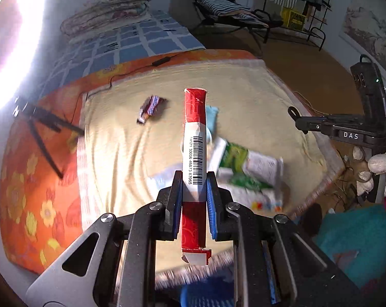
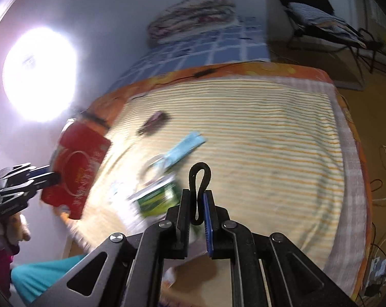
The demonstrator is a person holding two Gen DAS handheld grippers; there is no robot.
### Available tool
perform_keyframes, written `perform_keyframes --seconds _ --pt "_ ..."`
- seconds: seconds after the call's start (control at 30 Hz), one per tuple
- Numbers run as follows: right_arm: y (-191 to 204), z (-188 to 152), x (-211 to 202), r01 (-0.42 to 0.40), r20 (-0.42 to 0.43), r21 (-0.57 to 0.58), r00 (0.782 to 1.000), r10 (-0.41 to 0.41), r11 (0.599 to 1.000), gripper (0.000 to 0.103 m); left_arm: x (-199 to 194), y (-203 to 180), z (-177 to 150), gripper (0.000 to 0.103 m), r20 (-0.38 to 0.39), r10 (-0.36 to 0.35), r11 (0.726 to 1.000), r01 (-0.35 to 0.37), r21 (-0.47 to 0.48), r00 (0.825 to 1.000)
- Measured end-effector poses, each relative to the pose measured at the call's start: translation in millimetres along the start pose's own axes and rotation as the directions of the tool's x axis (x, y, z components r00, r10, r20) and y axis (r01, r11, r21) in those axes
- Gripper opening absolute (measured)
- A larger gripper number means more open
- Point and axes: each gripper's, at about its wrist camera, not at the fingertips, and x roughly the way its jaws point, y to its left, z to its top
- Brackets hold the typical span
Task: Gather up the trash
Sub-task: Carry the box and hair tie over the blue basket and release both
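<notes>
The left gripper (image 1: 194, 179) is closed on a flattened red carton (image 1: 195, 133), which shows a white strip with a barcode; the blue pads press on both of its sides, and the carton is held above the bed, edge-on in the left wrist view. From the right wrist view the same carton (image 2: 76, 168) shows its broad red face, beside the left edge of the bed.

The right gripper (image 2: 196, 197) is fully closed on a thin black loop (image 2: 199, 179), which stands up between the jaws. What the loop belongs to is hidden below the gripper.

On the striped yellow cloth (image 2: 257, 128) that covers the bed lie several pieces of trash. A dark snack wrapper (image 1: 150, 109) lies toward the far left part of the cloth, well apart from the others. A light blue face mask (image 2: 185, 144) lies near the middle. Just beside it, nearer the front edge, lies a green and white packet (image 1: 240, 165), blurred, so its print cannot be read. No open container shows in either view.
</notes>
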Motion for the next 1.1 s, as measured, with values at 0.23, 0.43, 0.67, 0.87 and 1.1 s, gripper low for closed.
perform_keyframes --seconds 0.23,0.43,0.67,0.87,1.1 --pt "53.4 -53.9 -17.9 -0.063 -0.037 -0.099 0.998 0.059 0.993 0.008 -24.8 -6.9 -61.9 0.015 -0.031 -0.036 0.999 0.035 -0.027 0.999" --pt "82.0 -101.5 -12.8 -0.101 -0.101 -0.15 0.991 0.086 0.983 0.008 -32.5 -12.0 -109.1 0.015 -0.058 -0.067 0.995 0.063 -0.072 0.996" --pt "106.0 -150.8 4.1 -0.125 -0.182 -0.208 0.979 0.087 0.97 0.008 -22.7 -20.3 -153.8 0.015 -0.114 -0.101 0.991 0.089 -0.101 0.988" --pt "114.2 -182.6 24.4 -0.138 -0.256 -0.221 0.963 0.079 0.965 0.008 -6.3 -29.3 -179.8 0.015 -0.172 -0.118 0.989 0.101 -0.106 0.978" --pt "118.6 -203.3 39.7 -0.141 -0.308 -0.235 0.949 0.064 0.962 0.011 14.1 -34.3 -200.1 0.016 -0.239 -0.129 0.989 0.106 -0.106 0.962"
